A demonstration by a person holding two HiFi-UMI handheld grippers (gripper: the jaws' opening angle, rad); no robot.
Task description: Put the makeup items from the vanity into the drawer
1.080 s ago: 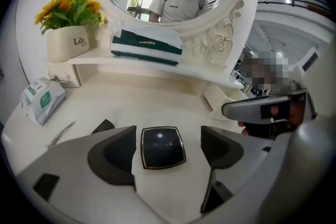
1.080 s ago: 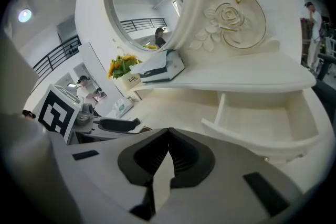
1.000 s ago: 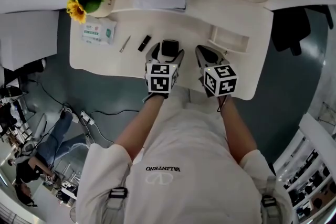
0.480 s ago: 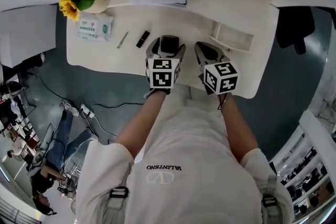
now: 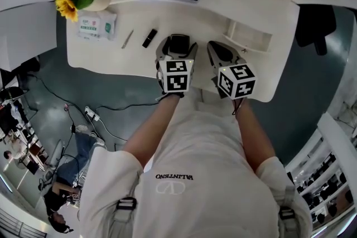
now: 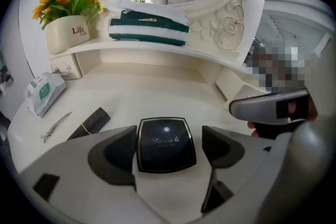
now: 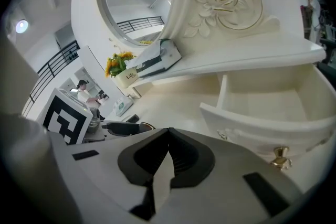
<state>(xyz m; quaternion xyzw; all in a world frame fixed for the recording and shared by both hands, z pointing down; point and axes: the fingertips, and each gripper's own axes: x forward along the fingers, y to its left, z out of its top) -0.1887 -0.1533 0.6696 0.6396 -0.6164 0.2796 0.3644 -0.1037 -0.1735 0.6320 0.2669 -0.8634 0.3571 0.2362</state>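
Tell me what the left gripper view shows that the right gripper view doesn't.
Only the left gripper view: the metal hair clip and the black compact's lettered lid, flat between the left claw's parted jaws. Only the right gripper view: the right claw, jaws together and empty, and the open drawer's brass knob. Both: the sunflower pot, the folded green-and-white cloth and the wipes packet.

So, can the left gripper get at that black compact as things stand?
Probably yes: the black compact lies on the vanity top between the open jaws of the left gripper, and nothing covers it.
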